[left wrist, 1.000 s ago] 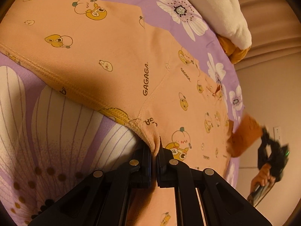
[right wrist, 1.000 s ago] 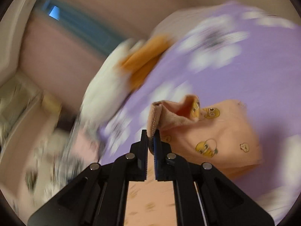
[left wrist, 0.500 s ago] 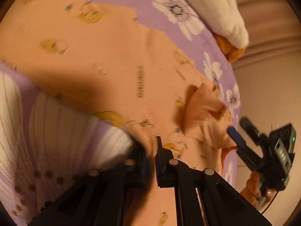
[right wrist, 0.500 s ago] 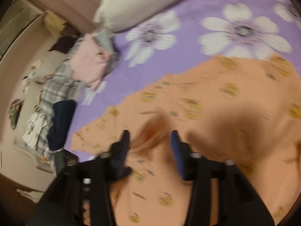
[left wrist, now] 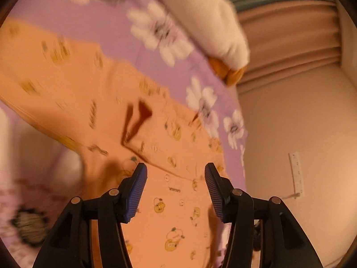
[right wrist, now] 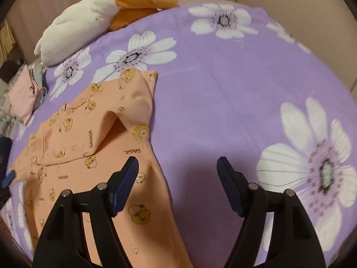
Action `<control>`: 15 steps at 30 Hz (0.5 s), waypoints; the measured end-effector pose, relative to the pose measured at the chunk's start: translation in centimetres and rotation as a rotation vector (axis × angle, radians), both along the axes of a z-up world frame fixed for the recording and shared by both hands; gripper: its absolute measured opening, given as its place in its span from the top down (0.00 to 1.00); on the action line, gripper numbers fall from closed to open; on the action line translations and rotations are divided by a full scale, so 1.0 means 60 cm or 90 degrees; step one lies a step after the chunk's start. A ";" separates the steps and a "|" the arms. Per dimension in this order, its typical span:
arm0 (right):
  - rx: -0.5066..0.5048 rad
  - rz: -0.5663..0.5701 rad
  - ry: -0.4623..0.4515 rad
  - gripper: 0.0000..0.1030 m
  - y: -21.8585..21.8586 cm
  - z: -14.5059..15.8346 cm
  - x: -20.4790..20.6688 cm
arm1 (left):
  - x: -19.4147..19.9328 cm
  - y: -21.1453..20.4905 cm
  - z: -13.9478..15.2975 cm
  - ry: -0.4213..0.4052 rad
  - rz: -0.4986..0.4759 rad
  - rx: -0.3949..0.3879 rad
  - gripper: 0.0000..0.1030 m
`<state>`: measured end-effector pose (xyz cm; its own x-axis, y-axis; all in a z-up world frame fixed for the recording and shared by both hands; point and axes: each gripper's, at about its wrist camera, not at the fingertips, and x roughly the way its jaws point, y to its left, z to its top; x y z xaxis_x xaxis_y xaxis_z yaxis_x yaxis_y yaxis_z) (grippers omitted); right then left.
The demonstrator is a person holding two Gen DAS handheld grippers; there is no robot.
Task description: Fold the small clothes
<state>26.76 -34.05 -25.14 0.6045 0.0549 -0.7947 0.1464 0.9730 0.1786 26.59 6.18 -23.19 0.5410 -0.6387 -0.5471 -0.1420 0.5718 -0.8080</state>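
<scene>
A small peach garment [right wrist: 93, 138] printed with yellow cartoon figures lies on the purple flowered bedsheet [right wrist: 223, 89], one flap folded over its middle. In the left wrist view the same garment [left wrist: 156, 156] fills the centre, blurred by motion. My left gripper [left wrist: 175, 176] hovers above the cloth, its jaws opening with nothing pinched between the blue pads. My right gripper [right wrist: 177, 169] hangs over the garment's right edge and the bare sheet, jaws also opening and holding nothing. A blue fingertip [right wrist: 7, 177] of the left gripper shows at the far left of the right wrist view.
A white and orange plush toy [right wrist: 89, 15] lies at the head of the bed. A pile of other clothes [right wrist: 22, 89] sits at the left edge of the bed. Curtains and a wall [left wrist: 301, 111] stand beyond the bed.
Both grippers let go of the peach cloth and spread their jaws. The flap carried by the right gripper now lies folded on the garment. The right gripper swung down over the bed; the left rose.
</scene>
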 end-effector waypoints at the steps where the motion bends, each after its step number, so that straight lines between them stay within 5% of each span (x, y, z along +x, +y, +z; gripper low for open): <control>1: 0.009 -0.007 0.006 0.31 -0.001 -0.007 0.003 | 0.018 -0.017 -0.028 0.039 -0.015 0.005 0.50; 4: -0.017 0.030 -0.005 0.31 0.030 -0.009 0.018 | 0.054 -0.051 -0.075 0.081 -0.019 0.063 0.51; 6: -0.104 0.048 -0.020 0.31 0.055 -0.010 0.024 | 0.067 -0.055 -0.066 0.025 0.039 0.078 0.53; 8: -0.157 0.079 -0.016 0.33 0.068 -0.022 0.032 | 0.094 -0.059 -0.057 0.028 0.074 0.140 0.84; 11: -0.121 0.082 -0.028 0.33 0.058 -0.031 0.043 | 0.117 -0.065 -0.054 0.027 0.094 0.225 0.93; 15: -0.100 0.059 -0.037 0.64 0.050 -0.030 0.069 | 0.097 -0.064 -0.030 -0.024 0.144 0.323 0.94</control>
